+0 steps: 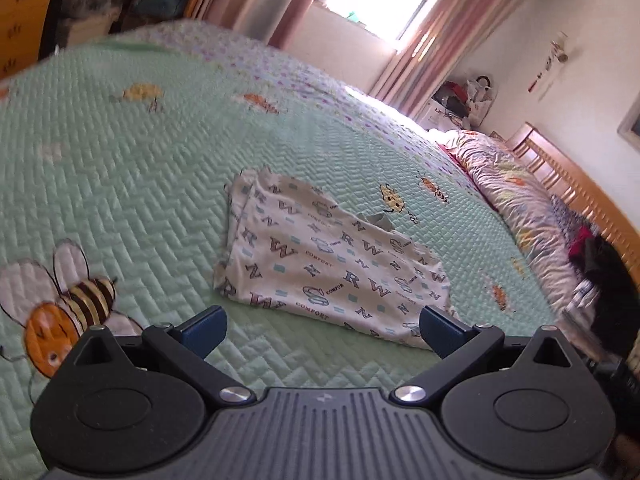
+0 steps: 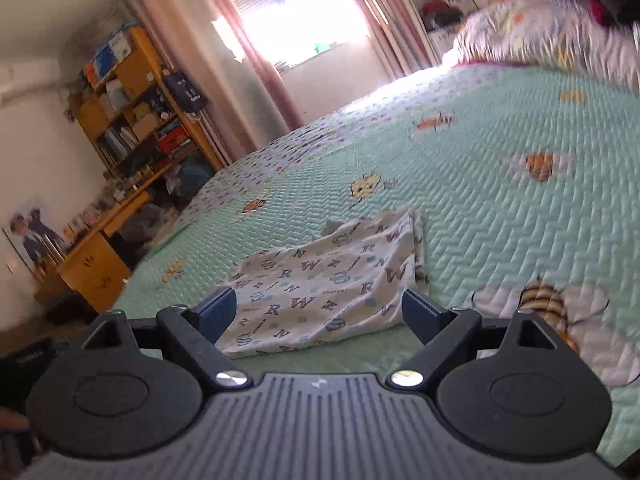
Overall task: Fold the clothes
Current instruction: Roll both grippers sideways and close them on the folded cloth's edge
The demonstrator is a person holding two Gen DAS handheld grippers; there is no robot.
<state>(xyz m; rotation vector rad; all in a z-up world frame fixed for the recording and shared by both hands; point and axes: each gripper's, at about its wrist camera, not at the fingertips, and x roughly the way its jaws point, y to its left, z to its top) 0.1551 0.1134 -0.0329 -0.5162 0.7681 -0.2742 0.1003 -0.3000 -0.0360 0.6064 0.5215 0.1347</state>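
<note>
left wrist view is showing the left gripper (image 1: 322, 330) hanging with its jaws spread wide and nothing between them, just short of the near edge of the printed garment (image 1: 320, 264); the garment is lying already folded over, flat on the green quilt (image 1: 140, 168); right wrist view is showing the right gripper (image 2: 318, 316) likewise standing wide and empty, facing the garment (image 2: 320, 280) from the other side; for a clean next fold, each gripper is best pinching one near corner through all layers, then lifting together and keeping the edges aligned.
</note>
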